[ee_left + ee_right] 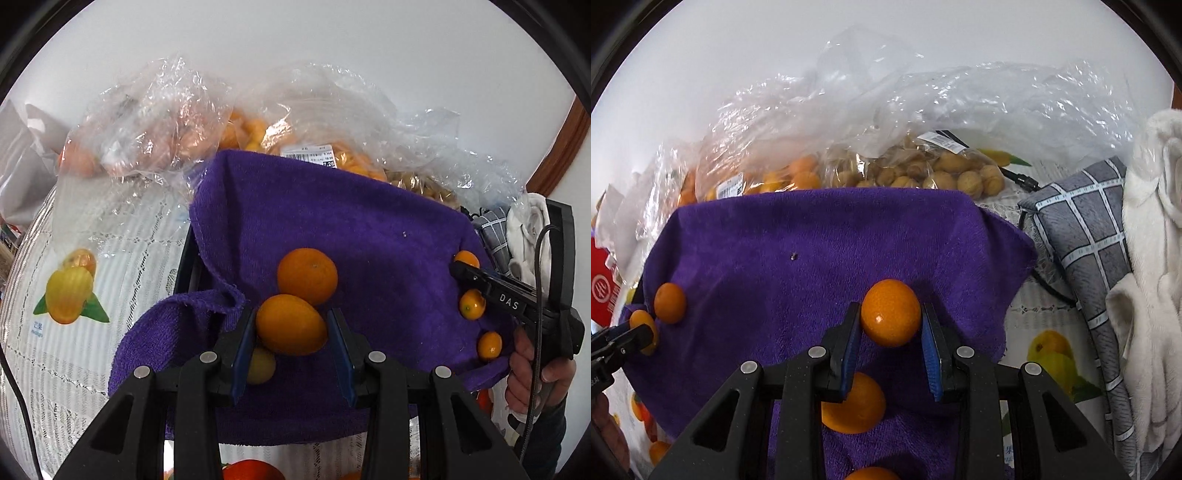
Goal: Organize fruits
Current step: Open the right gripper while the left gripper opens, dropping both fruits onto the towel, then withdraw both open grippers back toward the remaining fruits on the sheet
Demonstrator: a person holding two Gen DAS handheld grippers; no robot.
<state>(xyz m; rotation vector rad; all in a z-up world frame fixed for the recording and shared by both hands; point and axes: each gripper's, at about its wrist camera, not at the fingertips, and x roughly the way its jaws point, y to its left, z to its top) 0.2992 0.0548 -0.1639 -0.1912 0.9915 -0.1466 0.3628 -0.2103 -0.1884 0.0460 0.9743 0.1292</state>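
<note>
1. Left gripper (291,325) pinches an orange (290,325), oval, glossy, over the near part of the purple towel (332,221). Blue pads touch both its sides.
2. Right gripper (891,321) pinches a smaller round fruit (890,312) with a bright highlight, also over the towel's near part.
3. Left view only: a yellowish fruit (262,365) on the towel, partly behind the left finger; a second orange (308,275) just behind the held one; three small orange fruits near the towel's right edge, the nearest at (489,345).
4. Left view also shows a hand (535,376) holding the right gripper's handle at the towel's right edge.
5. Right view only: an orange fruit (855,406) on the towel under the gripper's fingers, partly hidden; another small one (669,302) near the towel's left edge.
6. Right of the towel: a grey checked cloth (1086,229) and a white cloth (1156,258).
7. Left of the towel: a tablecloth (122,266) with printed fruit.
8. Behind the towel: clear plastic bags (849,122) of orange fruit and pale brown round things; labels unreadable. The towel's far edge hides their lower parts.
</note>
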